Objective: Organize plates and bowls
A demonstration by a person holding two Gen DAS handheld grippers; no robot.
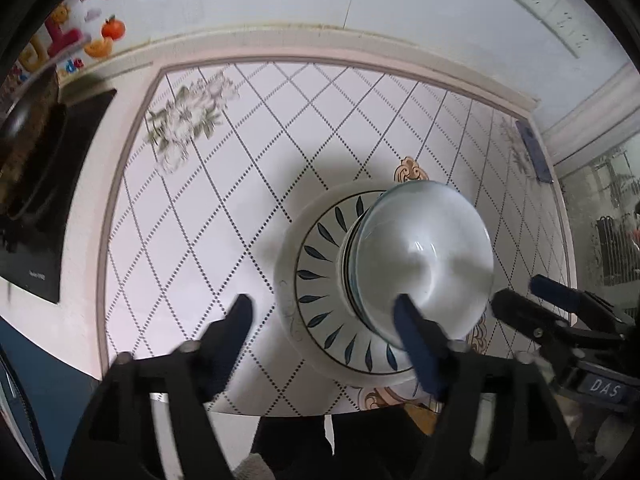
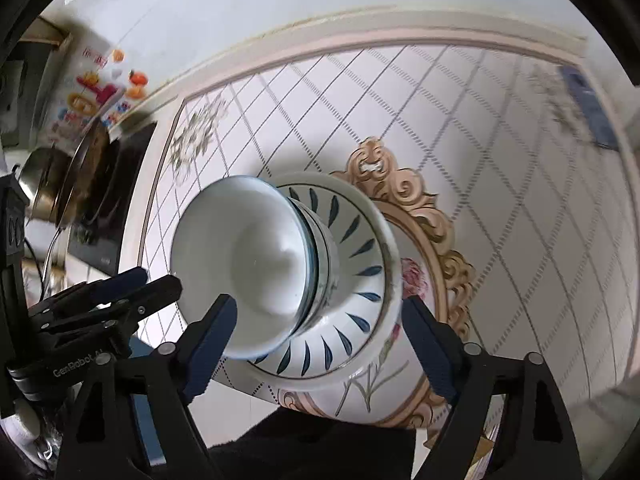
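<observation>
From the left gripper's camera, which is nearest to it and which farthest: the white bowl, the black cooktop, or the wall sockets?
1. White bowl, on the leaf-patterned plate, just ahead to the right.
2. Black cooktop, far left.
3. Wall sockets, on the wall, upper right.

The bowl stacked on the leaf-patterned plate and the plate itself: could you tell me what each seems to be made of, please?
The bowl looks like glazed white ceramic or porcelain: smooth, glossy, with soft highlights and a bluish rim. Opaque glass cannot be ruled out. The plate looks like glazed ceramic too: a shiny white surface with painted blue leaf marks and a thin dark line near its edge.
</observation>
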